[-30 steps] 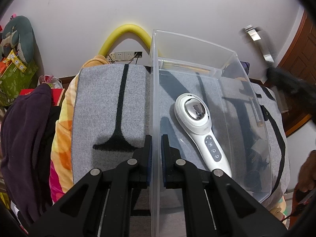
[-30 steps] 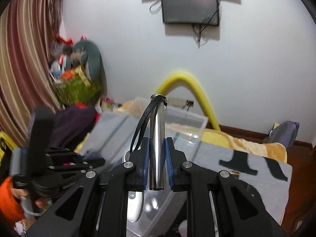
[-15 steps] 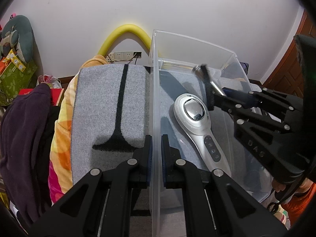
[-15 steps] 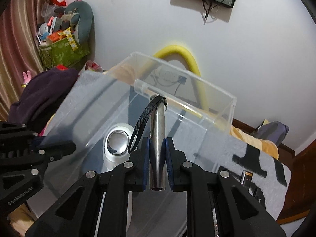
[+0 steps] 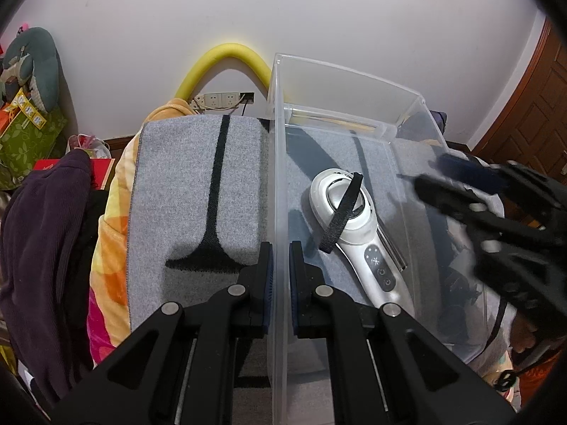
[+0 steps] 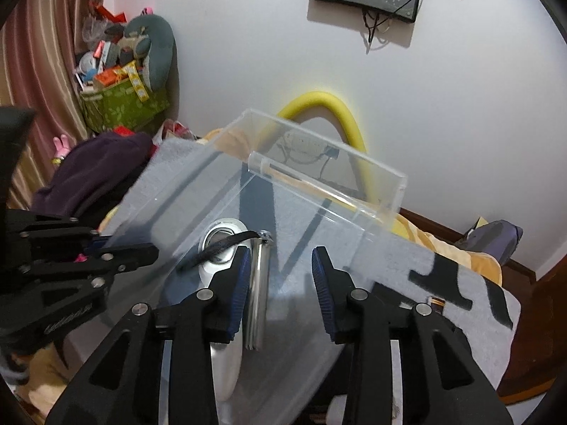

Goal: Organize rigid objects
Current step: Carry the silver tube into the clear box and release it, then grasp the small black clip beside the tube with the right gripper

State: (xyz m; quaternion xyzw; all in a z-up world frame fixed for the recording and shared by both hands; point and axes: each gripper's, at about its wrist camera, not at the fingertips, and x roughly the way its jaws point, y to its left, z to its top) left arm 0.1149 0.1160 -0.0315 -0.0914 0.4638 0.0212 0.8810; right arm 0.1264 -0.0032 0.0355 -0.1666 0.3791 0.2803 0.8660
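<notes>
The bin (image 5: 354, 81) is open on top; its right half of floor lies bare. The massager (image 5: 358, 233) and metal tube (image 6: 258, 294) (side by side) fill the middle, left hand-held gripper (image 5: 279, 269) clamps the left wall.

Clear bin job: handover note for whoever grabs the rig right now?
Left gripper: shut on the side wall of the clear bin, steadying it.
Right gripper: open and empty, above the bin's inside.
Metal flashlight: lying in the bin beside the white handheld device, its black strap draped over the device's head.
Done: both of those are in the bin.
Left: a small dark item lies on the grey blanket outside the bin; it probably goes in next.
</notes>
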